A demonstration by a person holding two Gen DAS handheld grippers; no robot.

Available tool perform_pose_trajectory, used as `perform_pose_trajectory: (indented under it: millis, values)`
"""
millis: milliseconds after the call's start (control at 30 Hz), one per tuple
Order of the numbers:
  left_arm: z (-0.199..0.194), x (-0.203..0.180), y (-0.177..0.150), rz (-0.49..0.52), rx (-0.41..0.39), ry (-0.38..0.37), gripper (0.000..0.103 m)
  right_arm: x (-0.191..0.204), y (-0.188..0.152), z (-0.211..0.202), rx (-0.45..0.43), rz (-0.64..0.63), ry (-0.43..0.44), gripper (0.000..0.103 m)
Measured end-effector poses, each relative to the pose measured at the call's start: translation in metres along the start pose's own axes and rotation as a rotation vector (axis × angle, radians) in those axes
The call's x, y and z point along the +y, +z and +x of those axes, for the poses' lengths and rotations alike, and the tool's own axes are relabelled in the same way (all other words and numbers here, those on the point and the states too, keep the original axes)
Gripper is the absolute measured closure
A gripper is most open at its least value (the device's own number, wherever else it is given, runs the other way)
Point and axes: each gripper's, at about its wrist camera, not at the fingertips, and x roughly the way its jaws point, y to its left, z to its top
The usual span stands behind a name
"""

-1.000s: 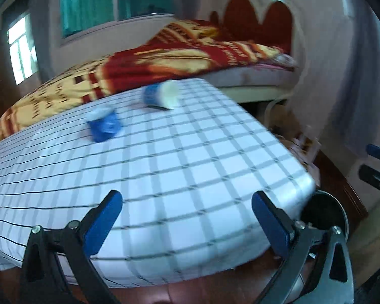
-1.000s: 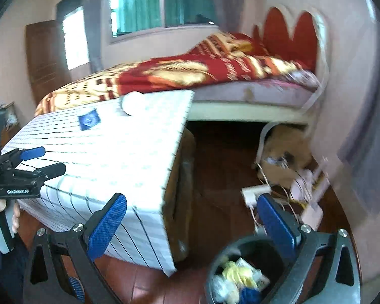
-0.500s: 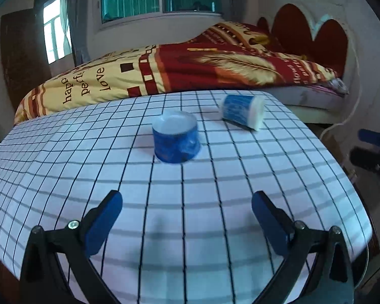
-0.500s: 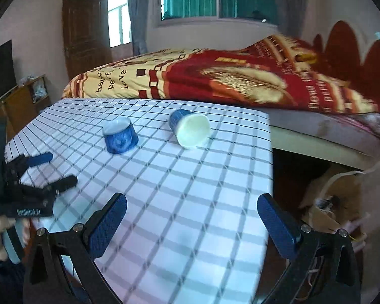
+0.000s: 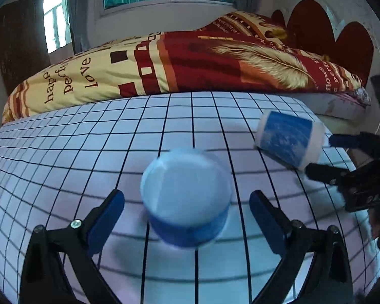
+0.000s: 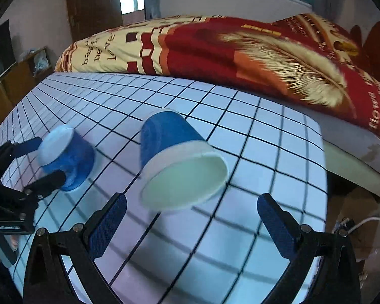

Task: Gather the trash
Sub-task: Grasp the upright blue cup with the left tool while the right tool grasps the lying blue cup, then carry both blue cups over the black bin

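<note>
Two blue paper cups lie on a table with a white checked cloth (image 5: 63,157). One cup (image 5: 186,202) stands upside down; my left gripper (image 5: 187,215) is open with a finger on each side of it, not touching. It shows at the left in the right wrist view (image 6: 65,157), between the left gripper's fingers (image 6: 25,147). The other cup (image 6: 182,162) lies on its side, mouth toward me; my right gripper (image 6: 192,217) is open just in front of its rim. In the left wrist view this cup (image 5: 288,139) lies at the right with the right gripper's fingers (image 5: 347,140) at its mouth.
A bed with a red and yellow blanket (image 5: 190,58) stands right behind the table. The table's right edge (image 6: 324,177) drops to the floor, where a white cable (image 6: 367,221) lies. A dark cabinet (image 6: 12,81) stands at the far left.
Both grippers have moved forward over the table. The left now straddles the upside-down cup; the right has closed in on the mouth of the lying cup. The bin is out of view.
</note>
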Motion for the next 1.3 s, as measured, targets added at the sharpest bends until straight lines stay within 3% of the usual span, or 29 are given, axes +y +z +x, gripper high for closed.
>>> perform_pose_trajectory:
  millis: [200,233,267,333,500,833,1300]
  values:
    - [0.016,-0.002,0.002,0.002,0.047,-0.019,0.016,0.000,0.009,0.016,-0.024,0.011,0.039,0.002]
    - [0.018,-0.001,0.004,0.001,0.048,-0.026,0.018,0.001,0.009,0.017,-0.024,0.013,0.039,0.006]
    - [0.017,-0.001,0.004,0.001,0.044,-0.036,0.020,0.003,0.009,0.018,-0.023,0.008,0.036,0.024]
    - [0.019,0.000,0.006,0.009,0.045,-0.046,0.028,0.006,0.008,0.014,-0.030,0.017,0.034,0.028]
    - [0.002,-0.002,0.002,0.018,-0.005,-0.087,0.028,0.018,-0.003,-0.002,-0.046,0.008,0.005,0.036]
    - [-0.059,-0.012,-0.014,0.071,-0.087,-0.128,0.028,0.028,-0.044,-0.073,-0.142,0.033,-0.059,0.037]
    - [-0.131,-0.052,-0.056,0.139,-0.136,-0.204,0.028,0.037,-0.143,-0.187,-0.192,0.080,-0.153,0.037]
